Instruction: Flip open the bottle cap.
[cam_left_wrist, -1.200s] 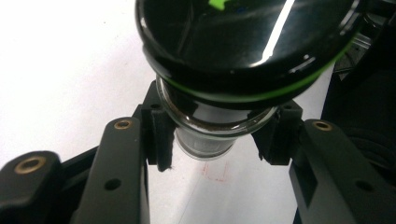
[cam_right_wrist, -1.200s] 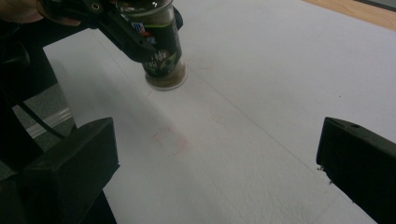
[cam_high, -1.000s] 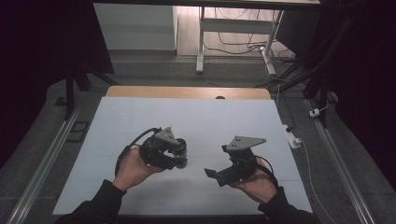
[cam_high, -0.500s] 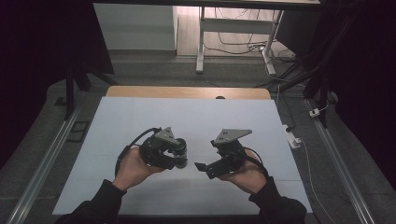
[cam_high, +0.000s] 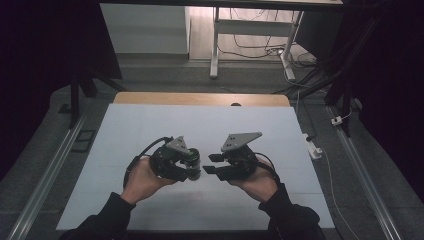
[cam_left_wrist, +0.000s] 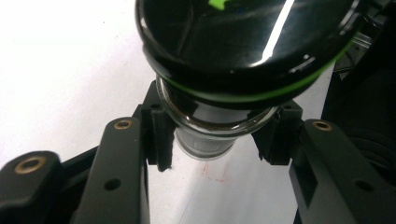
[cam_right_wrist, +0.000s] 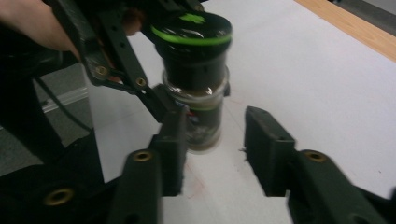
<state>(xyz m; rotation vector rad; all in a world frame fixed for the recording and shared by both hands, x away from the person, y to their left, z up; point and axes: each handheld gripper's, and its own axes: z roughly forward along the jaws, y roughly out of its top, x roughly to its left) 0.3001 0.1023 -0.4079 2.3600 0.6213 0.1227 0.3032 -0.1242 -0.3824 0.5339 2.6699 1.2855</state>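
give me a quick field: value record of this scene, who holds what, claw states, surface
held item: glass jar with a black, green-ringed cap
left claw: shut on the jar's glass body, below the cap
right claw: open, jaws aimed at the jar, one on either side, not closed on it
hands: left hand, right hand, one per claw
surface: white table, wooden strip at far edge

Dim surroundings frame the high view; the pale white table sheet (cam_high: 150, 130) is evenly lit, while a brighter patch glows on the floor beyond it. In the left gripper view, the glossy black, green-ringed jar lid (cam_left_wrist: 247, 42) just above the jaws carries white glare streaks and sits soft-focused, the sheet behind overexposed. The right gripper view is motion-blurred, grainy near its jaws.
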